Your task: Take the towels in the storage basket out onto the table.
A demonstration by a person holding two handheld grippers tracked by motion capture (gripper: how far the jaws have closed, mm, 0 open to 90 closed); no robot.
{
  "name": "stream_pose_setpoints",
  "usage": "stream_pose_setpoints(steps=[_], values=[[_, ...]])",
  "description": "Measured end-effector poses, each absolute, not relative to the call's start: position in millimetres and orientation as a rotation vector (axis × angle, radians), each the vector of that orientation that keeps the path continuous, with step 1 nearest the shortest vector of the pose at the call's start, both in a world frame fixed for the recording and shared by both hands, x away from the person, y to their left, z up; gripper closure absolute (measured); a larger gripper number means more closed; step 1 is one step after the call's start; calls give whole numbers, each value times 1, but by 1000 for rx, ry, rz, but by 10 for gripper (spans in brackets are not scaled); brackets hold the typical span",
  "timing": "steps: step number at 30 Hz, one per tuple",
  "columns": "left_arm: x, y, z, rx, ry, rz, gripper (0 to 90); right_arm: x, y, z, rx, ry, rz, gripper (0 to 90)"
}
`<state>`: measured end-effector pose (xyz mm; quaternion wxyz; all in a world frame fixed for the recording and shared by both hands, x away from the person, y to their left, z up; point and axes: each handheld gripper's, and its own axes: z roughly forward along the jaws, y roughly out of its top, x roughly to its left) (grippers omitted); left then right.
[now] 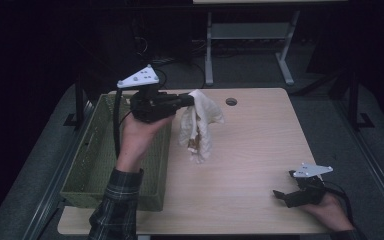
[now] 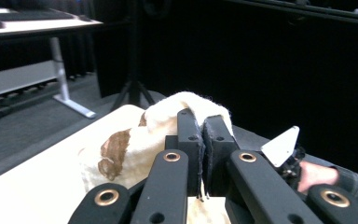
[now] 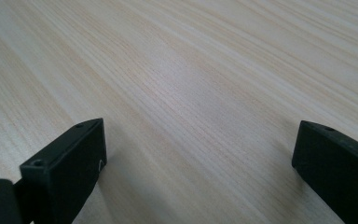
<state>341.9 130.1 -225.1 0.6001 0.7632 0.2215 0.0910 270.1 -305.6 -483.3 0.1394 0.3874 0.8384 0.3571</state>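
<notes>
My left gripper (image 1: pixel 192 100) is raised above the table, its jaws pinched tight on the top edge of a cream cloth (image 1: pixel 198 127), which hangs down from them in loose folds, its lower end near the wooden table (image 1: pixel 260 165) just right of the green woven basket (image 1: pixel 92 160). From above I can see a small brown patch low on the hanging cloth; my left gripper view shows it far better, a brown stain on the cloth (image 2: pixel 135 149) just left of my left gripper (image 2: pixel 203 140), whose two jaws press together with fabric bunched over and between them. That same view also catches, farther off at the right, the grey plate of my right gripper and part of my hand behind it. From above, my right gripper (image 1: pixel 282 187) sits low at the near right corner of the table, well apart from the cloth, my right hand (image 1: pixel 330 212) behind it. My right gripper view shows what the overhead cannot: my right gripper (image 3: pixel 198 154) has its jaws spread wide, with bare pale wood grain of the table (image 3: pixel 191 70) between and beyond them.
</notes>
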Motion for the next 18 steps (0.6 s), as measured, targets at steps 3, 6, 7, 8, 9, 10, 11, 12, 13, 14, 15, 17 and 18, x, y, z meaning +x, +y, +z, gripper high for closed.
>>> stream_pose_setpoints(steps=[3,6,7,8,9,10,11,12,13,14,15,17,18], values=[[343,116,-231,1777,495,177,873,270,-306,-483,1119,2423,1032,26],[345,106,-237,1784,483,151,873,270,-306,-483,1119,2423,1032,26],[346,96,-242,1788,473,129,873,270,-306,-483,1121,2423,1033,26],[346,96,-242,1788,473,129,873,270,-306,-483,1121,2423,1033,26],[347,91,-245,1793,466,121,873,270,-305,-483,1125,2423,1033,26],[347,85,-248,1802,461,110,873,270,-305,-483,1124,2423,1034,26],[348,77,-253,1817,449,97,873,270,-305,-483,1125,2423,1033,26],[348,77,-253,1817,449,97,873,270,-305,-483,1125,2423,1033,26],[348,68,-259,1833,438,90,873,270,-305,-483,1125,2423,1033,26],[348,68,-259,1833,438,90,872,270,-305,-483,1125,2423,1033,26],[349,64,-262,1846,434,91,872,270,-305,-483,1126,2423,1033,26],[349,56,-272,1869,432,86,872,270,-305,-483,1124,2423,1034,26],[349,53,-275,1874,431,82,872,270,-305,-483,1124,2423,1034,26]])
